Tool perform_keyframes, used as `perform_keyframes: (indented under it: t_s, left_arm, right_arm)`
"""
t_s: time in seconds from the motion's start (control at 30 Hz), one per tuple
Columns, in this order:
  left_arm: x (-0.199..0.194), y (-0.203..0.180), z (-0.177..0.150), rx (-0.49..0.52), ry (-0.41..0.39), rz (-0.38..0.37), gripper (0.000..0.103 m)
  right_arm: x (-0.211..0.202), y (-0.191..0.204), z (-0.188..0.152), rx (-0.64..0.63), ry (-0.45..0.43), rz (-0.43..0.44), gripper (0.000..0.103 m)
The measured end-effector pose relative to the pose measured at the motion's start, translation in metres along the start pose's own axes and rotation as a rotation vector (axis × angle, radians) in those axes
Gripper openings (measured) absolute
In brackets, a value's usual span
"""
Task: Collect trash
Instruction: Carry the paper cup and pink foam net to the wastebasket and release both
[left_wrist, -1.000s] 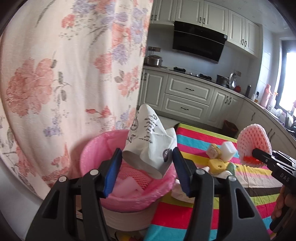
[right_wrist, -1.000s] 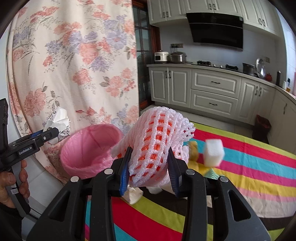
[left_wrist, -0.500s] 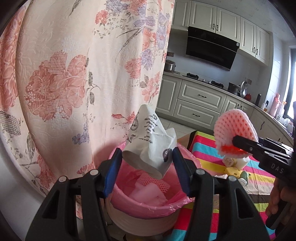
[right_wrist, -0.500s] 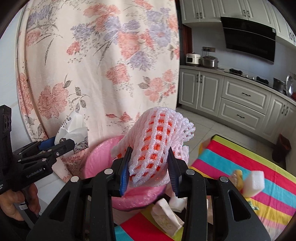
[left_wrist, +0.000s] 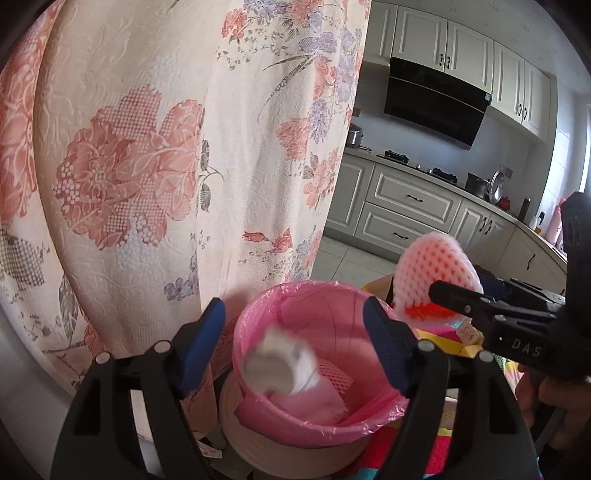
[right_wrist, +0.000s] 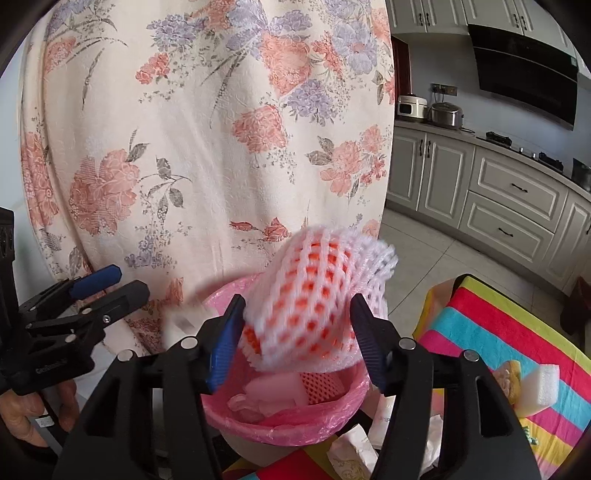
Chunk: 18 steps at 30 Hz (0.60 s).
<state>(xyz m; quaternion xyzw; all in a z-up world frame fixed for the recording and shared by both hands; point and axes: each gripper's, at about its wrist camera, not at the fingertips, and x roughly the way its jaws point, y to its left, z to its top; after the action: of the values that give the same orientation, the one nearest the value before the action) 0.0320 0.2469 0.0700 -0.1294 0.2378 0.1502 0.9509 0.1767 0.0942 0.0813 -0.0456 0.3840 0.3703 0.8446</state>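
Observation:
A bin with a pink liner (left_wrist: 306, 286) stands below both grippers, with foam pieces inside. My left gripper (left_wrist: 293, 314) hangs over it with jaws opening and nothing between them. A white paper wrapper (left_wrist: 279, 363), blurred, is dropping into the bin. My right gripper (right_wrist: 295, 302) is over the same bin (right_wrist: 295, 424), jaws opening. The white-and-orange foam net (right_wrist: 314, 295) sits loose and blurred between its fingers, tilting forward. The left wrist view shows that net (left_wrist: 432, 266) and the right gripper (left_wrist: 458, 286) at the bin's right rim. The left gripper (right_wrist: 107, 290) shows at the left.
A floral curtain (left_wrist: 147, 166) hangs right behind the bin. To the right is a table with a striped cloth (right_wrist: 517, 332) carrying a white foam cube (right_wrist: 543, 384), paper scraps and tissue (right_wrist: 351, 454). Kitchen cabinets (right_wrist: 498, 199) line the far wall.
Both grippers moved in over the bin. The left jaws widened and the white wrapper fell out of them. The right jaws widened and the foam net came loose and tipped.

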Motion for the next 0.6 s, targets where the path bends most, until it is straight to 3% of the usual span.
perform_keyframes:
  t_s: [0.2, 0.47, 0.6]
  left_arm:
    - [-0.009, 0.002, -0.007, 0.000, 0.002, -0.007, 0.074]
    - [-0.022, -0.009, -0.010, 0.009, -0.011, -0.003, 0.073]
    - [-0.032, -0.020, -0.012, 0.029, -0.046, 0.009, 0.082]
  right_arm:
    - [-0.006, -0.014, -0.009, 0.018, 0.005, -0.030, 0.058]
    - [-0.052, -0.042, -0.030, 0.072, -0.036, -0.113, 0.063]
    - [-0.083, -0.062, -0.051, 0.108, -0.053, -0.178, 0.066]
